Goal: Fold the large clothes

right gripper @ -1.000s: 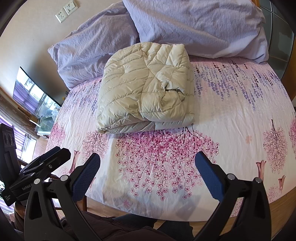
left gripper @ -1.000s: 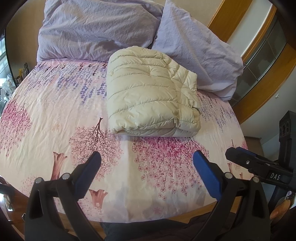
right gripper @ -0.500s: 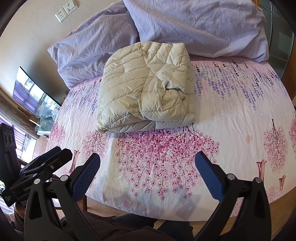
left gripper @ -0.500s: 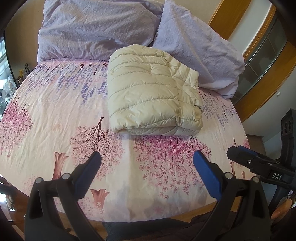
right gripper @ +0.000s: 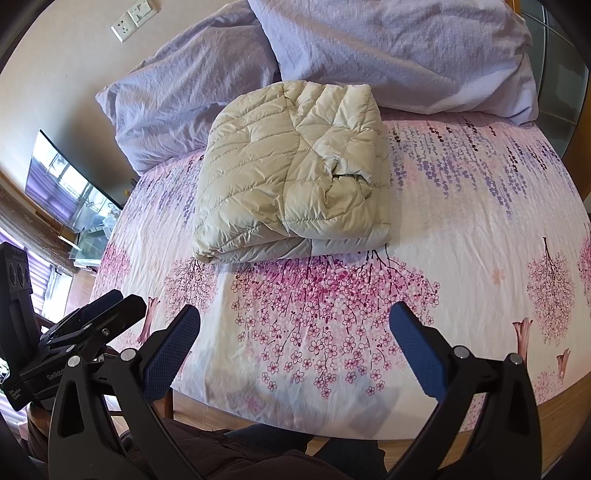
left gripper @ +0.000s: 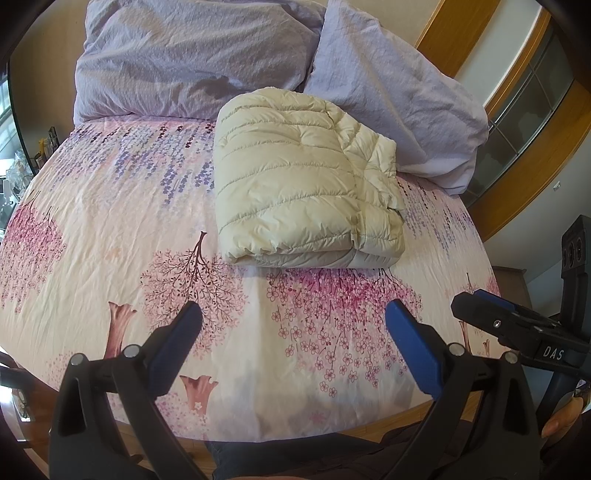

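Note:
A cream quilted down jacket (left gripper: 303, 195) lies folded into a thick rectangle on the bed, just in front of the pillows; it also shows in the right wrist view (right gripper: 295, 184). My left gripper (left gripper: 293, 343) is open and empty, held above the bed's near edge, well short of the jacket. My right gripper (right gripper: 295, 347) is open and empty too, at the same near edge. Each gripper shows at the side of the other's view: the right one (left gripper: 517, 325), the left one (right gripper: 85, 332).
The bed has a pink and purple floral sheet (left gripper: 110, 221). Two lilac pillows (left gripper: 192, 55) (left gripper: 399, 88) lean at the head, touching the jacket's far side. A wooden frame and glass panel (left gripper: 535, 122) stand at the right. A wall socket (right gripper: 133, 18) and window (right gripper: 74, 192) are at the left.
Both grippers have barely shifted; the jacket sits slightly lower in the left wrist view. Nothing was taken hold of or let go.

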{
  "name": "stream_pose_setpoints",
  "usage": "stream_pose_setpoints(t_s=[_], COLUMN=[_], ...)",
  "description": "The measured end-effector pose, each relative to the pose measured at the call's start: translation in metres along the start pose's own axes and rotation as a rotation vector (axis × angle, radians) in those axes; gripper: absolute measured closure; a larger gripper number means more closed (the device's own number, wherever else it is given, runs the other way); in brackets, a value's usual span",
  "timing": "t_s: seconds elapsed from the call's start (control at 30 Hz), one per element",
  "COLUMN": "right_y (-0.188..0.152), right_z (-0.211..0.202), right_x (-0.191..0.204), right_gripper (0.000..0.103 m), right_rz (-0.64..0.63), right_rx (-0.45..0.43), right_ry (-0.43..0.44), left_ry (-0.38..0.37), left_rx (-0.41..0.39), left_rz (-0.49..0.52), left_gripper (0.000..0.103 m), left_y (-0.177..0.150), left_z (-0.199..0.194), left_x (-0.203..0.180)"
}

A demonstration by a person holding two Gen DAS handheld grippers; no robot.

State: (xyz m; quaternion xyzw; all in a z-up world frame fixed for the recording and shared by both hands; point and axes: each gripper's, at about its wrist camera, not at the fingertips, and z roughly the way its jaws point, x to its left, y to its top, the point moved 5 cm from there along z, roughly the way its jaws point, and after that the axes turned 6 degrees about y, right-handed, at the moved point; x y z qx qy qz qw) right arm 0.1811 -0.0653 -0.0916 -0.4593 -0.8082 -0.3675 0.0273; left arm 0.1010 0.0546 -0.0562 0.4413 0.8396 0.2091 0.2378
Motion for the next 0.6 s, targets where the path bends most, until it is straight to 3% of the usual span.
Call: stream_pose_setpoints(t_s=[0.6], right_y=[-0.0001], right_z=[0.0001], right_x=[0.0000], right_gripper=[0.001], right_rz=[0.001], right_rx=[0.001], right_ry=[-0.001], left_ry=[0.010], left_rx=[0.013], left_rz=[-0.003], left_gripper=[0.004], left_y=[-0.0009], left_z=[0.0027], left_x=[0.0052])
